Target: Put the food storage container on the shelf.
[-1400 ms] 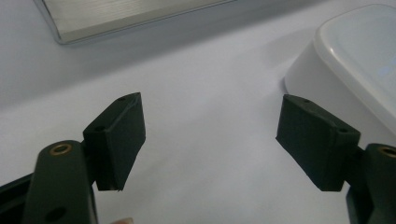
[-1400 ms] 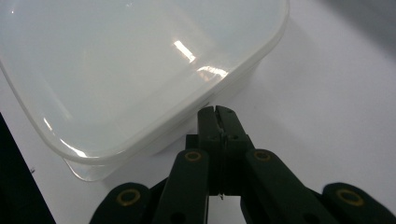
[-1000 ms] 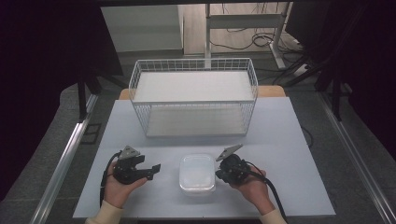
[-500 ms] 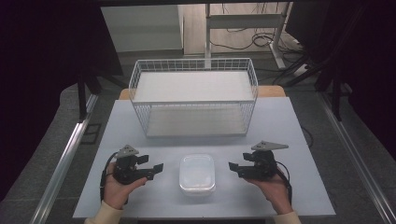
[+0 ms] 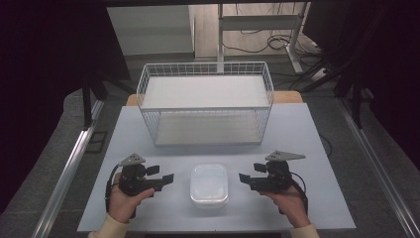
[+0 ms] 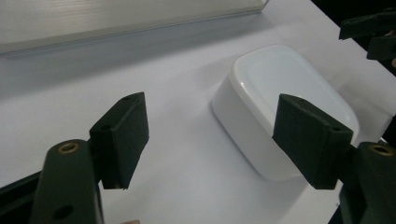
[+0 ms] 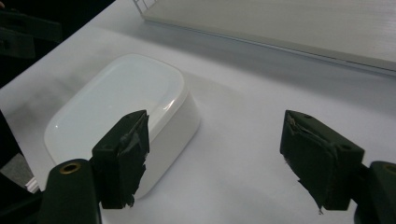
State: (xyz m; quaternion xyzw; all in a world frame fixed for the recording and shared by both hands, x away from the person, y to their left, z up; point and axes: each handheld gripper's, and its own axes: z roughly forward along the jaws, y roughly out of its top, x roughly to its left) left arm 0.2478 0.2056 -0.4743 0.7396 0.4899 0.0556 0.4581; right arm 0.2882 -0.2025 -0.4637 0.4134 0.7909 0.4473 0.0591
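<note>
Gaps separate container (image 5: 209, 184) from both spread-jawed tools (image 5: 169, 178) (image 5: 244, 177).

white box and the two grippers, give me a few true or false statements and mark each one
1. The white box lies on the table between the two grippers. True.
2. The left gripper is shut on the box. False: its fingers are apart and hold nothing.
3. The box has its lid on. True.
4. The box sits inside the wire basket. False: it lies in front of the basket, on the person's side.
5. The right gripper is open, clear of the box. True.
</note>
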